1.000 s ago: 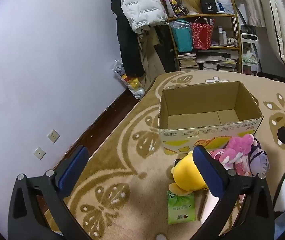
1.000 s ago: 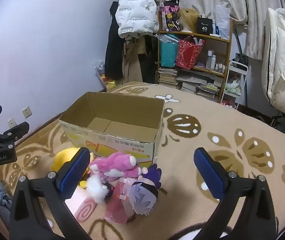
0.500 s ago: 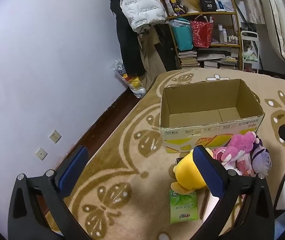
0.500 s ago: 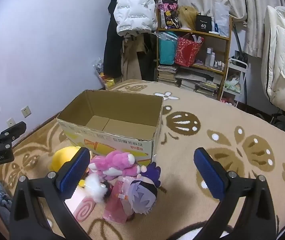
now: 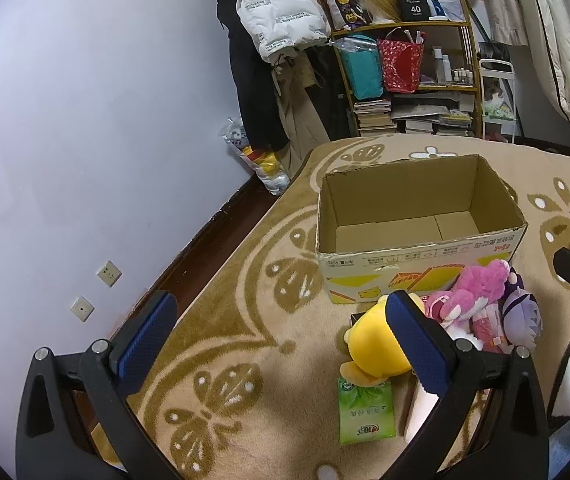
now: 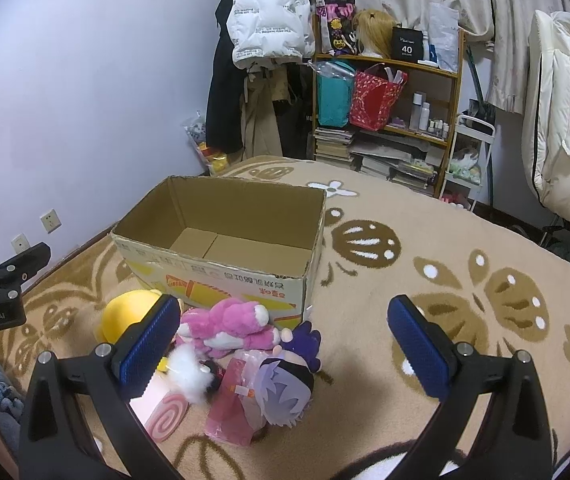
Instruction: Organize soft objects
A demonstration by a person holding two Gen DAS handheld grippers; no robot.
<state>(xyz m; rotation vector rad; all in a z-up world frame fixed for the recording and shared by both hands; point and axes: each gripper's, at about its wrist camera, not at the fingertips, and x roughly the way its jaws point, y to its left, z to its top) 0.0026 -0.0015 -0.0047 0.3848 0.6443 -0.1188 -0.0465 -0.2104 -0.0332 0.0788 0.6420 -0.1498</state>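
Note:
An open empty cardboard box stands on the patterned carpet. In front of it lies a pile of soft toys: a yellow plush, a pink plush, a purple-haired doll and a pink swirl cushion. A green tissue pack lies beside the yellow plush. My left gripper is open and empty, held above the carpet left of the pile. My right gripper is open and empty, above the pile.
A purple wall with sockets runs along the left. A cluttered shelf with bags and books, hanging coats and a plastic bag stand at the back. White bedding is at the right.
Both grippers have drifted slightly; the box and toys sit a little lower in the left view and the view tilts a bit. Nothing was grasped or moved.

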